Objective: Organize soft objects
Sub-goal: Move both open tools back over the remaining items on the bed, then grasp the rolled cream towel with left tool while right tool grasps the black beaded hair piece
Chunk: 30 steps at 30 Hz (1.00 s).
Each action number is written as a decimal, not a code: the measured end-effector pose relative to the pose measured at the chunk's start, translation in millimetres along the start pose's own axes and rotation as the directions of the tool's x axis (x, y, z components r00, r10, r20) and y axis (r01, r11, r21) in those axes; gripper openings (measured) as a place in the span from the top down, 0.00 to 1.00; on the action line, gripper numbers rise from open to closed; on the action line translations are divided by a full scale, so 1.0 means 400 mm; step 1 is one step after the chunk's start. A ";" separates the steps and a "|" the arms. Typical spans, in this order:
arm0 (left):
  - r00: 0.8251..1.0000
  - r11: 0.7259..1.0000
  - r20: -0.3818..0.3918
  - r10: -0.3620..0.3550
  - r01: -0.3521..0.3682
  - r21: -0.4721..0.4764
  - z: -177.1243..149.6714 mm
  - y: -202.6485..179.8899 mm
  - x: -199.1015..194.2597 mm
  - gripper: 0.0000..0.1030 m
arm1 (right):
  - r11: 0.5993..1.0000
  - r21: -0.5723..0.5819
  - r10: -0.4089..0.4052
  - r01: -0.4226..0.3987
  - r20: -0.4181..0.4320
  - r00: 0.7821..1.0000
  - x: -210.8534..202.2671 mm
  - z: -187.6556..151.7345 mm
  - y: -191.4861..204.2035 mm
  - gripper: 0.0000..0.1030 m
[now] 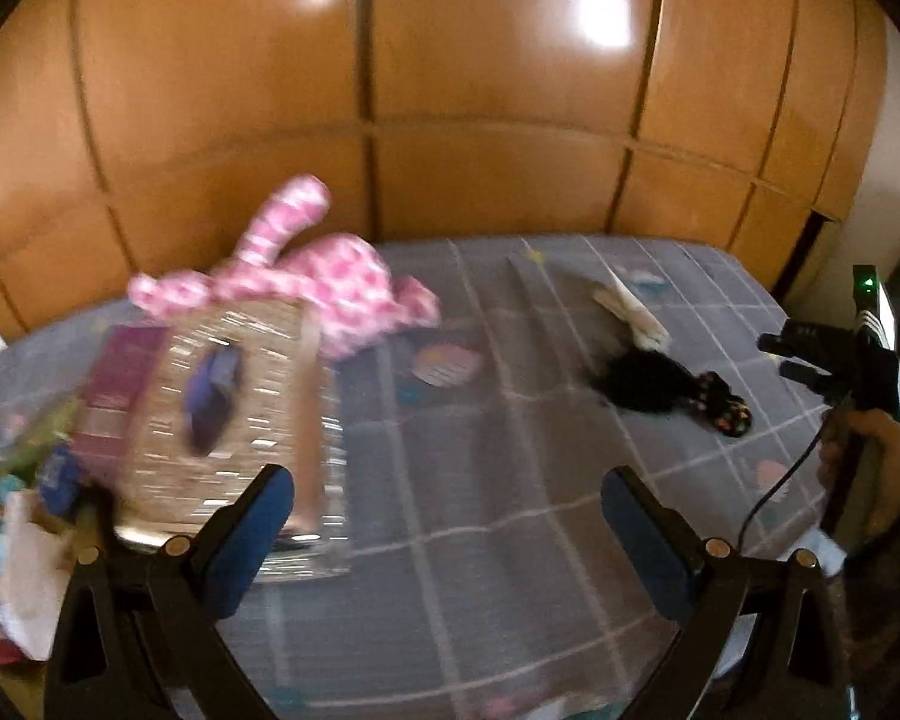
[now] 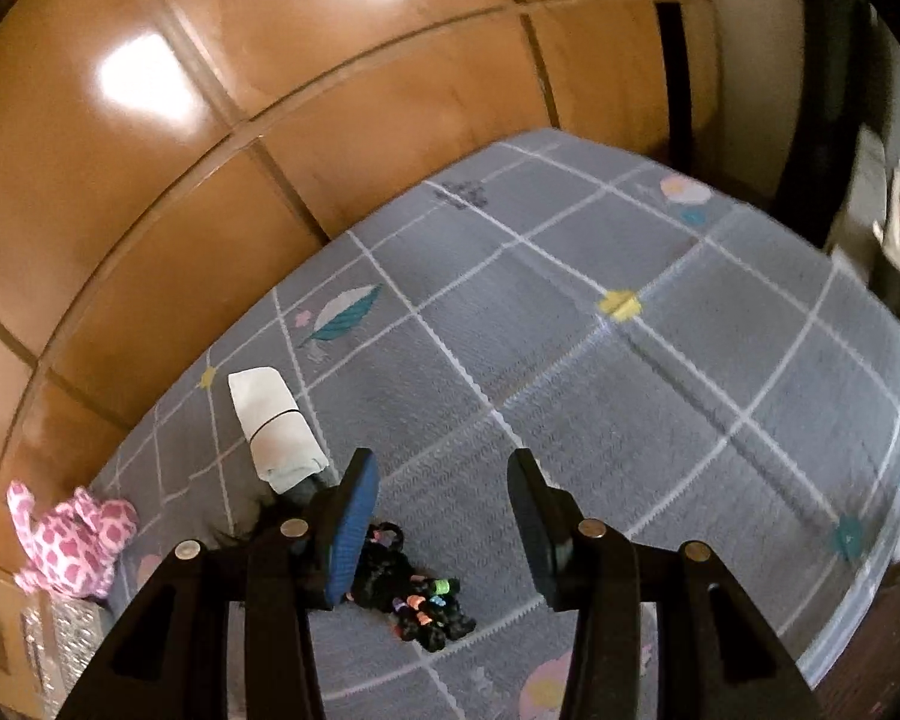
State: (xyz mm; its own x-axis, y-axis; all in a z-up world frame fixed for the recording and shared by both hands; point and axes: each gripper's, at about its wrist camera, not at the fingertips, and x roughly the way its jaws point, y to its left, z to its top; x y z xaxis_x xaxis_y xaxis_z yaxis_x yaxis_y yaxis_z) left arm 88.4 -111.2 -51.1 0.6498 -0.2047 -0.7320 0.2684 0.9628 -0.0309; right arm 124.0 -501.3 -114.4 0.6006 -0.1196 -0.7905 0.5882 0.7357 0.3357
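In the left wrist view, the left gripper (image 1: 447, 516) fills the bottom of the frame, its black arms and blue-padded fingers (image 1: 252, 534) spread wide with only the grey bedspread with white grid lines (image 1: 486, 468) between them. Just beyond the left finger, at lower left, sits a clear plastic storage box (image 1: 228, 420), blurred, with a heap of mixed soft things (image 1: 18, 528) beside it at the frame's left edge. A pink-and-white patterned plush toy (image 1: 330, 282) lies on the box's far edge. Right of centre lies a black fuzzy soft item with small coloured dots (image 1: 666, 387), and a white folded cloth piece (image 1: 630, 309) just behind it. At the right edge a hand (image 1: 870, 462) holds the right gripper (image 1: 795, 357).

In the right wrist view, the right gripper's jaws stand partly apart and grip nothing; the black item shows low in the frame, beside the left pad and below the tips. The white cloth lies up-left of it, the pink plush at far left. Glossy brown wooden wardrobe panels (image 1: 450, 90) rise behind the bed.
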 end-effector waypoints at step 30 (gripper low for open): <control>0.958 0.979 -0.259 -0.126 0.162 0.121 0.238 -0.374 0.491 0.09 | 0.991 0.042 0.127 -0.124 -0.101 0.987 0.020 -0.009 0.004 0.56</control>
State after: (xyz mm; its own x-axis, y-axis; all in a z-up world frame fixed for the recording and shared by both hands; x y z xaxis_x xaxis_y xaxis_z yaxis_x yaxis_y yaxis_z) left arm 243.3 -312.3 -125.6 0.4042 -0.2718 -0.8733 0.4542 0.8884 -0.0663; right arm 127.8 -498.8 -122.1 0.6128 0.0429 -0.7891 0.5318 0.7162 0.4520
